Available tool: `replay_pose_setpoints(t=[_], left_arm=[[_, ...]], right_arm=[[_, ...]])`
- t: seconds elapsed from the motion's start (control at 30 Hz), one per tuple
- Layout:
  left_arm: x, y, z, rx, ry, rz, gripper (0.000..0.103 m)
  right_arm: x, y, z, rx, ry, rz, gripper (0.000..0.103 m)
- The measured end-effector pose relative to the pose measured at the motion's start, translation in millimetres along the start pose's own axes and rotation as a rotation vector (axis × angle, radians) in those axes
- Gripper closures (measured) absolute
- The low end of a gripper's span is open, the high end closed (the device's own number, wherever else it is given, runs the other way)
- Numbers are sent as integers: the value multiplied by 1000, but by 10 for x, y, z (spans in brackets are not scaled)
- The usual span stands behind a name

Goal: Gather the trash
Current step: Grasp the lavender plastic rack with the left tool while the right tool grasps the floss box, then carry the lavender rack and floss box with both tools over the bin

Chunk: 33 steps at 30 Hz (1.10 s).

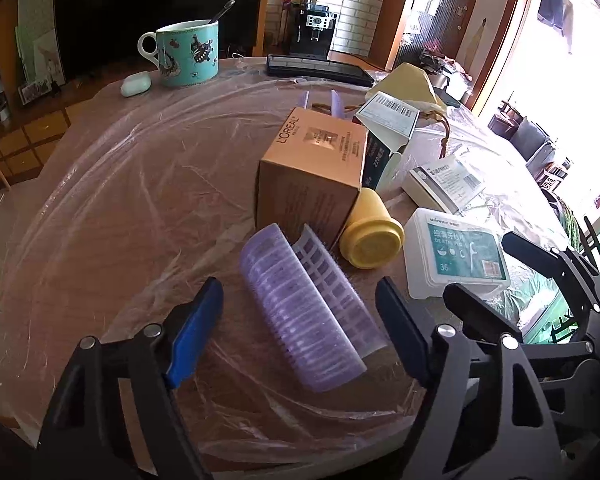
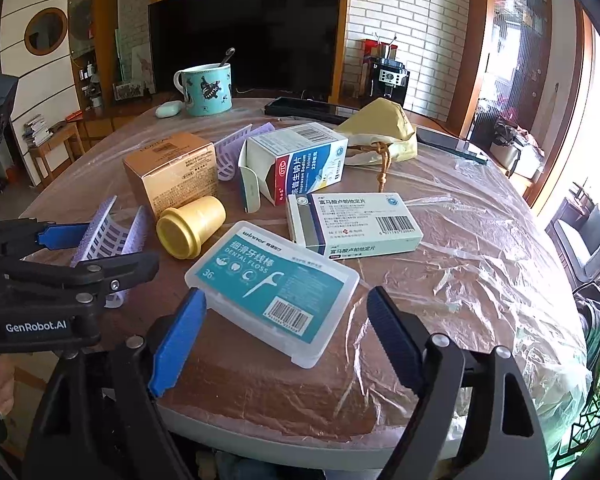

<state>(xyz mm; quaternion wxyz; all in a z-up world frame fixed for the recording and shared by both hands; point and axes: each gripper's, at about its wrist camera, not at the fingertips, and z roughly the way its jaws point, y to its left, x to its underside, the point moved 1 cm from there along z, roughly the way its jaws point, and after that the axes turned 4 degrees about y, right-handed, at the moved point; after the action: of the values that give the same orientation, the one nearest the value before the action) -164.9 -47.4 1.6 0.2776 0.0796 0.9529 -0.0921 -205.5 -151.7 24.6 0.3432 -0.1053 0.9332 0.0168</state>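
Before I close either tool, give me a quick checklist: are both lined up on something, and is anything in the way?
1. Left tool open: ok.
2. Purple hair roller lies between its fingers: ok.
3. Right tool open: ok.
4. Dental floss box between its fingers: ok, near corner only.
5. Yellow cup apart from the roller: ok, but close.
6. Bin to drop trash into: cannot tell, none in view.

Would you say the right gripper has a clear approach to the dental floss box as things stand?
Probably yes: the right gripper is open, with the dental floss box lying flat just ahead between its fingers and nothing on top of it. The yellow cap sits clear behind.
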Motion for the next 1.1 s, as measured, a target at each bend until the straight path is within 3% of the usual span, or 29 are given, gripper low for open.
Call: replay_pose_setpoints(t=[0.2,0.33,0.6,0.9,0.97,1.1], left_arm=[[36,38,-23,-3,8,-11,23],[61,34,-60,-43,-5,4,23],[84,142,-102,-153,-24,54,23],[73,99,-46,-198,-36,149,24],[65,102,-30,-183,-30,146,26],[63,72,-27,-178,-34,158,42]], right_arm=[[-5,-27,5,-12,7,-15,13],[-49,-13,-23,-42,3,27,10],[-124,87,107,-30,37,69,9],[-146,82,233,0,63,89,11],[-131,67,236,-4,58,82,11],[-96,39,210,-24,48,71,12]])
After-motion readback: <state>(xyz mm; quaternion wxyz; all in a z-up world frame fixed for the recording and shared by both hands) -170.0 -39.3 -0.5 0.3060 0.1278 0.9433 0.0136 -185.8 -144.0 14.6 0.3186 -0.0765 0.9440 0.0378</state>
